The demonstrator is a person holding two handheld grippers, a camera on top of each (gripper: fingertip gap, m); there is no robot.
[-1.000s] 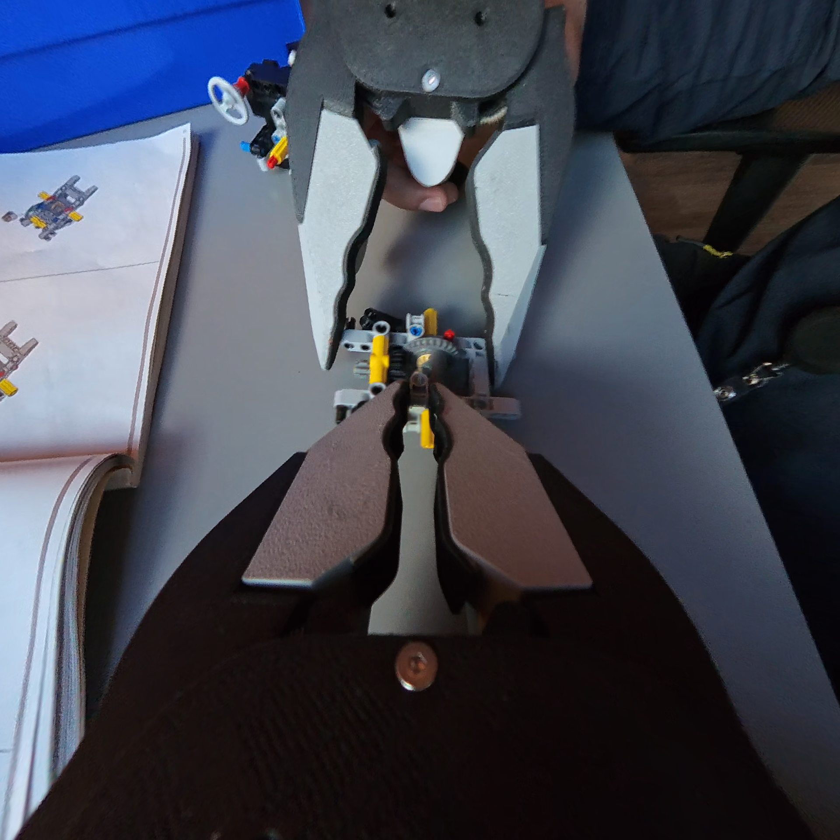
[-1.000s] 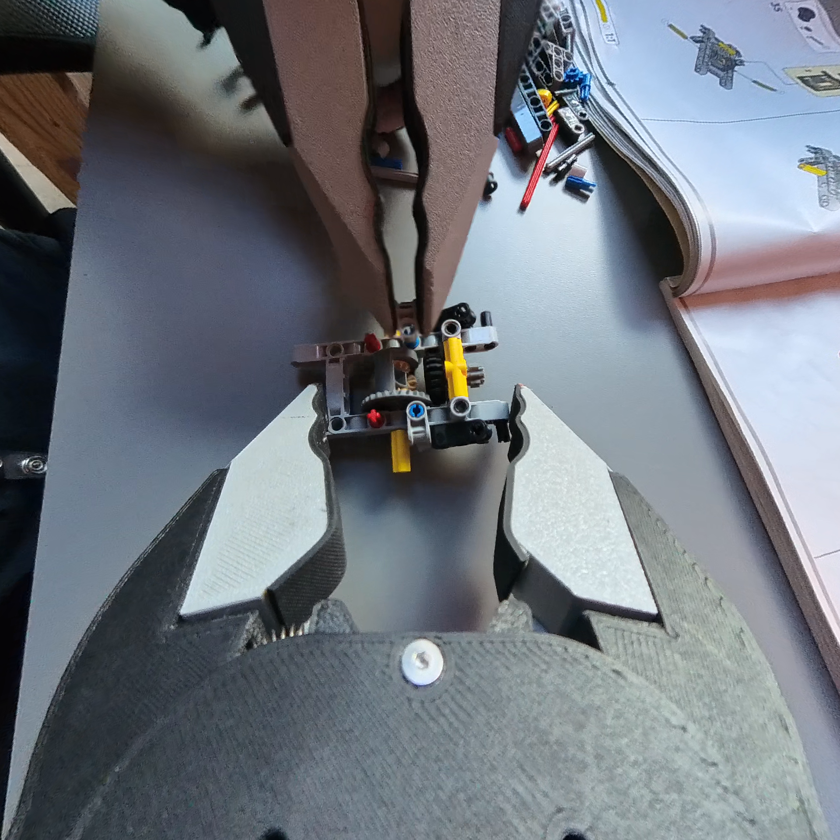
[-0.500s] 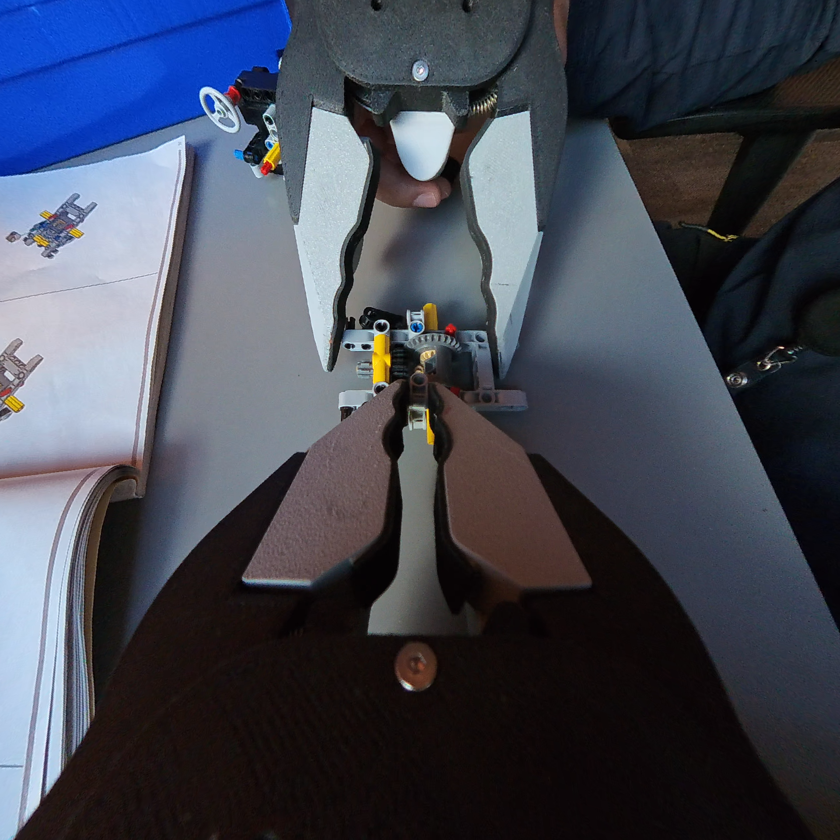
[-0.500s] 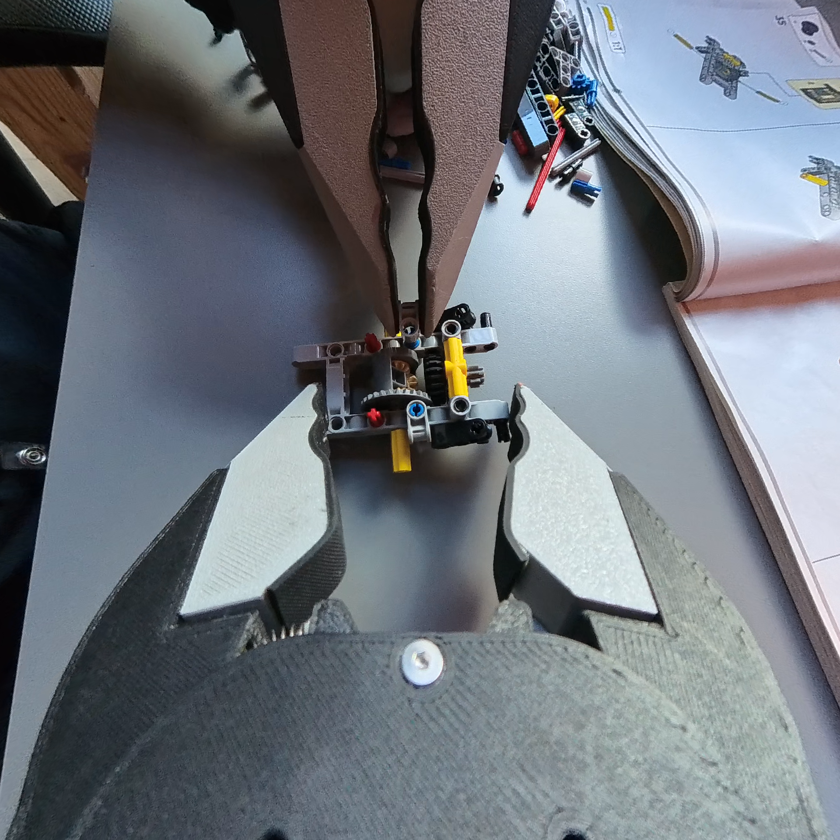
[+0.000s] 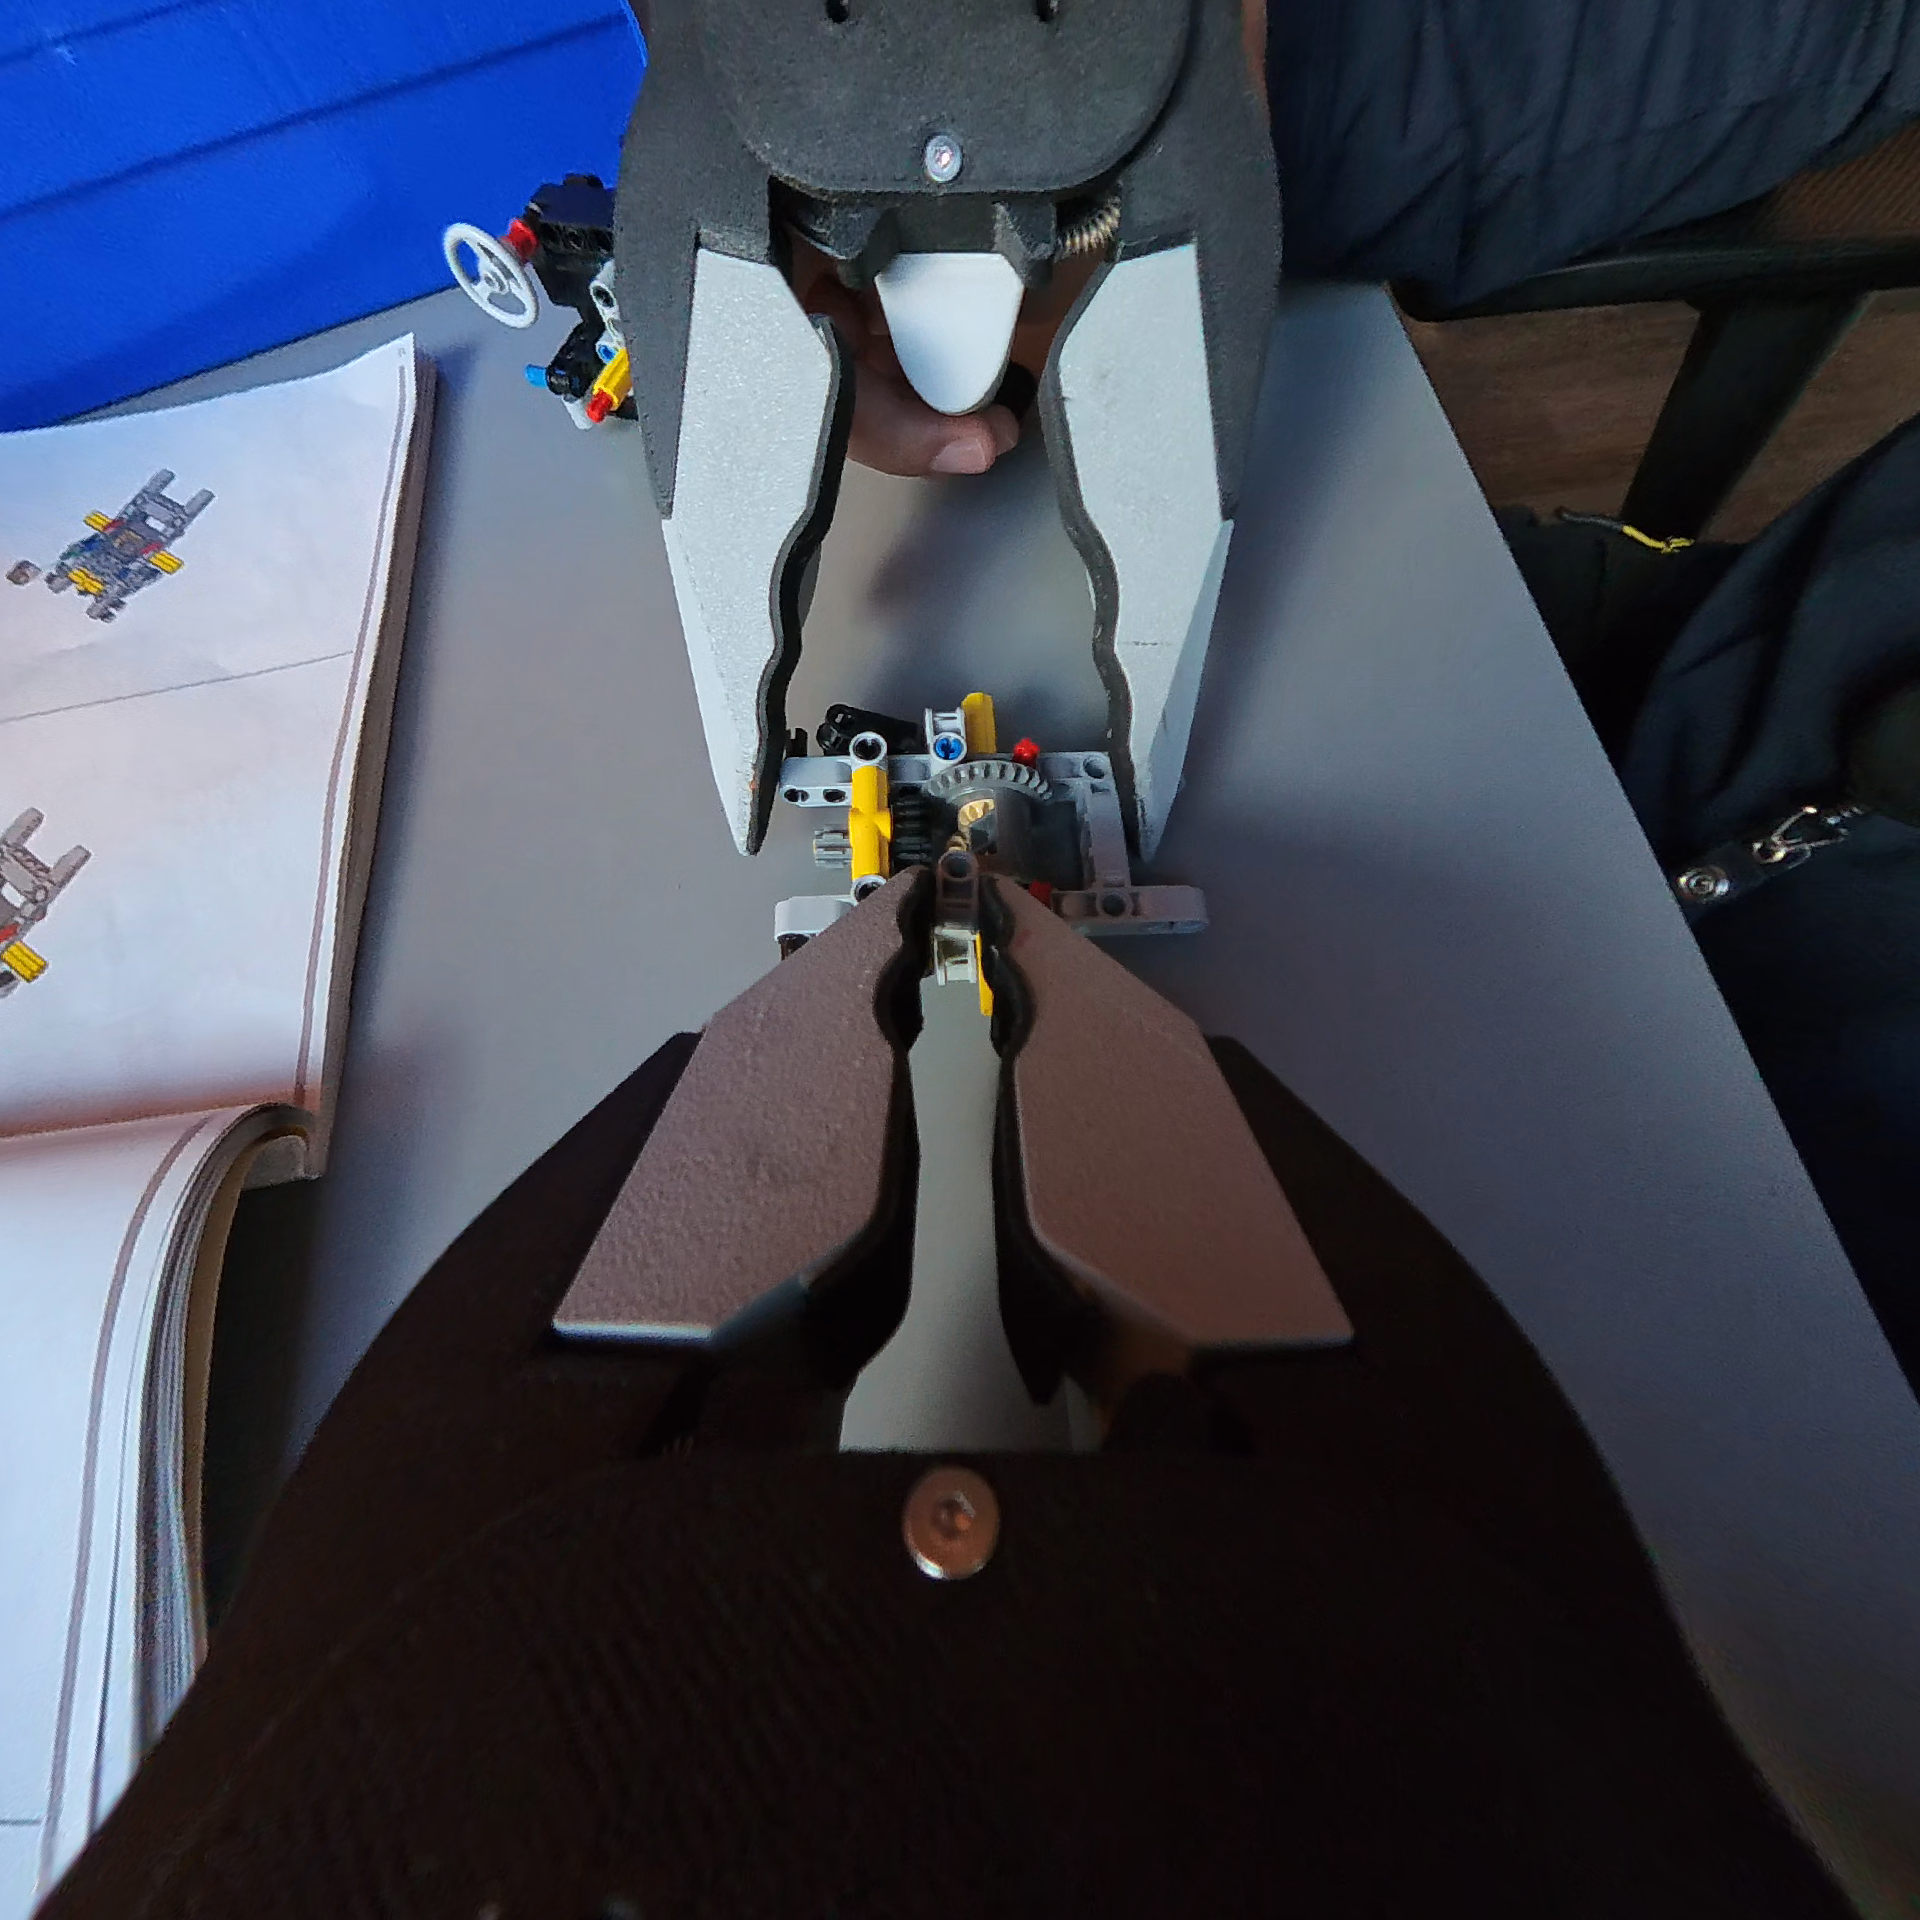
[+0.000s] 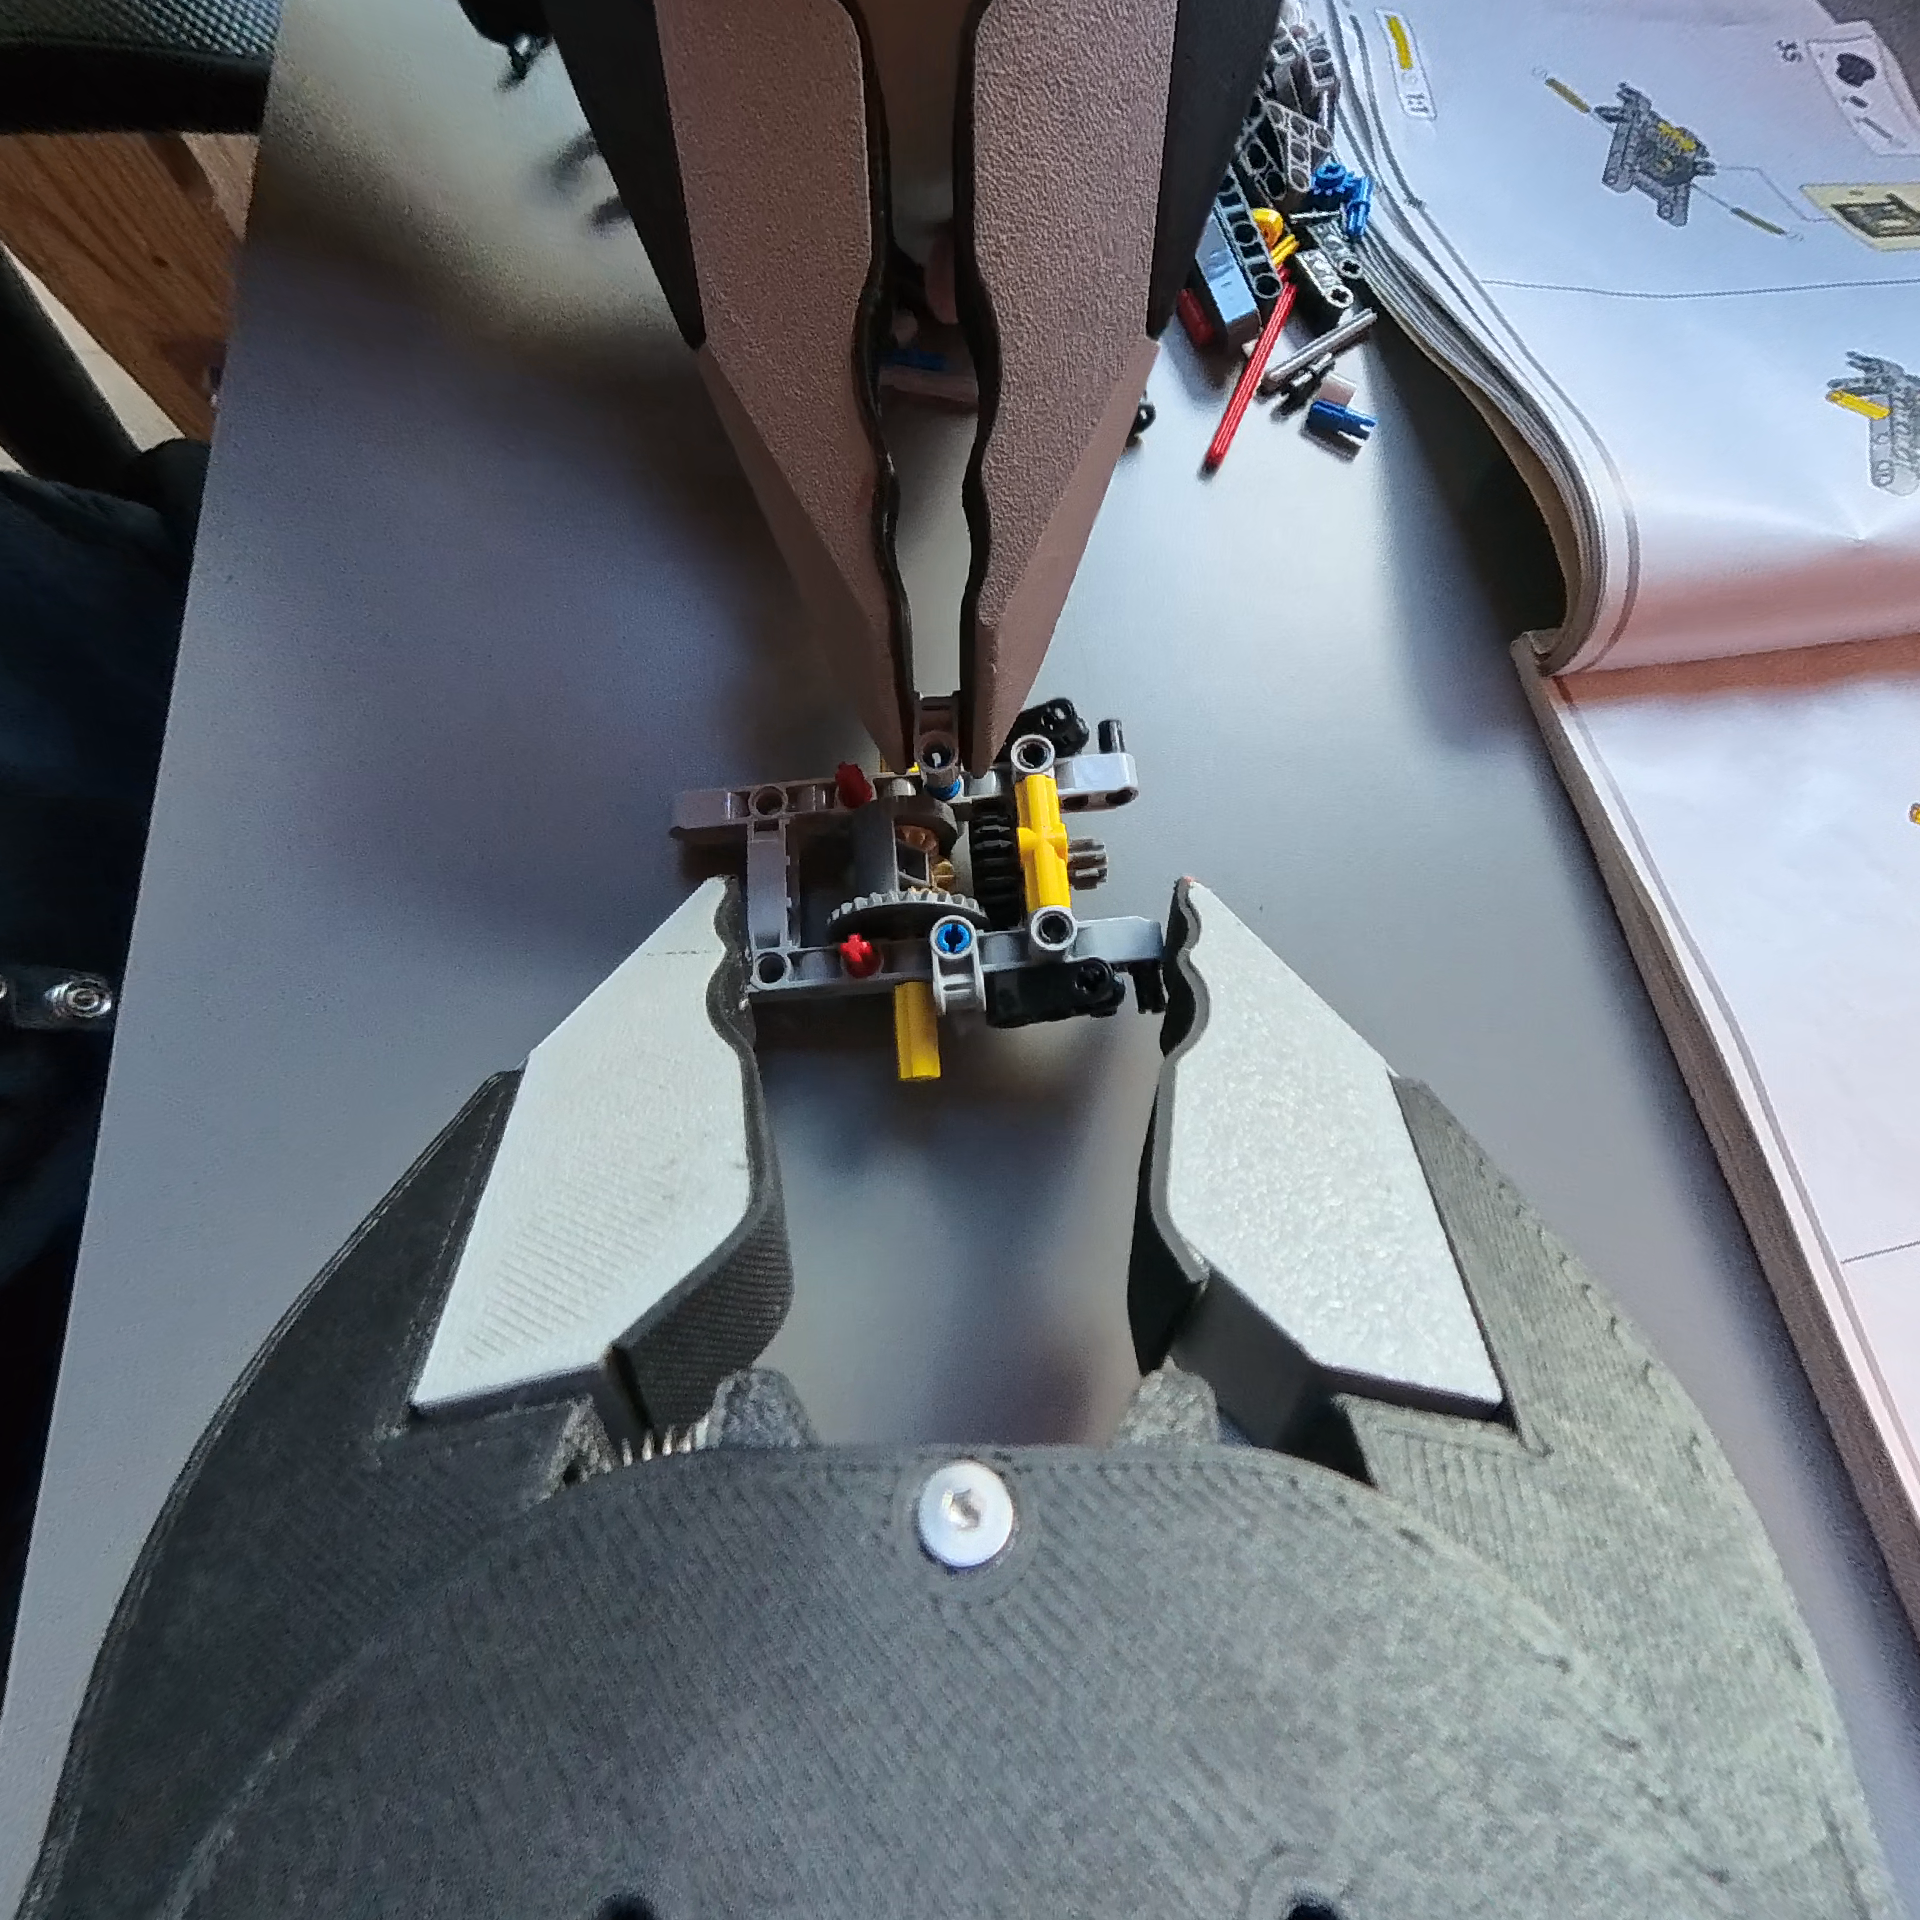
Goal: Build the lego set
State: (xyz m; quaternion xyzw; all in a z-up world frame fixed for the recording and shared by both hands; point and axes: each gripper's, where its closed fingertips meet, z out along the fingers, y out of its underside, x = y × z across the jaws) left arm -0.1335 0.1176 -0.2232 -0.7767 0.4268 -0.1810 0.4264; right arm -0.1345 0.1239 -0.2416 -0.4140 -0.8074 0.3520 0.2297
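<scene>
Open instruction booklet (image 6: 1714,436), loose parts (image 6: 1283,281), perhaps a blue bin (image 5: 260,156)

Grey table (image 5: 1403,935). On it: a small toy gear assembly (image 6: 935,883) at centre, an open instruction booklet (image 6: 1714,416), loose toy parts (image 6: 1288,270) beside the booklet, a second small model with a white wheel (image 5: 551,281).

The gear assembly (image 6: 940,883) is set on the table (image 6: 468,644) and taken as the landmark. In the right wrist view, the right gripper (image 6: 956,940) is placed on its near side, 1 finger at each end. The left gripper (image 6: 940,743) is placed on its far side, with both fingertips pressed on a small connector (image 6: 938,750) at the far beam. To the right of the assembly an open booklet (image 6: 1714,416) is laid. Behind it and to the right, loose parts (image 6: 1283,281) are scattered beside the booklet. In the left wrist view, a second small model (image 5: 566,301) is found beyond the assembly to the left, before a box (image 5: 260,156).
</scene>
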